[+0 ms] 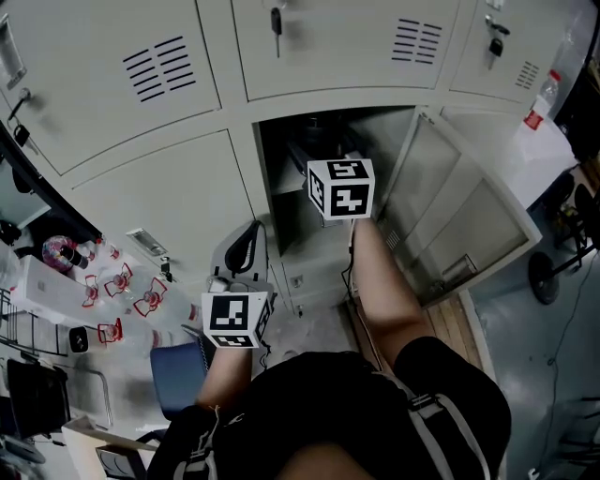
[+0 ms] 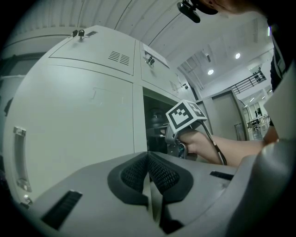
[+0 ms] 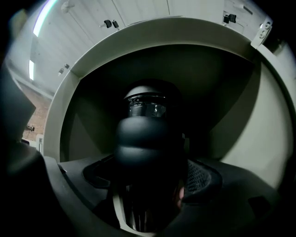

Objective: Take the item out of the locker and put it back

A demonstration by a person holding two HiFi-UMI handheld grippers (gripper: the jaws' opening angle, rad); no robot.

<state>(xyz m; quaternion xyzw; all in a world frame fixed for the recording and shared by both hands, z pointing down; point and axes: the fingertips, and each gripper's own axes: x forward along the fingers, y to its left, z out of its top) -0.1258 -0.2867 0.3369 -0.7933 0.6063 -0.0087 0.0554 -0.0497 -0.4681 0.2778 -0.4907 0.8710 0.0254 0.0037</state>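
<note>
The open locker is in the lower row, its door swung out to the right. My right gripper reaches into it; the fingertips are hidden behind the marker cube. In the right gripper view, my right gripper is shut on a dark bottle-like item with a rounded black top, inside the dim compartment. Another dark, glossy object stands behind it. My left gripper hangs back in front of the closed locker to the left. Its pads are pressed together with nothing between them.
Closed grey locker doors surround the opening, some with keys in their locks. A blue chair and a cluttered shelf stand at the left. A wheeled stand is beyond the open door at the right.
</note>
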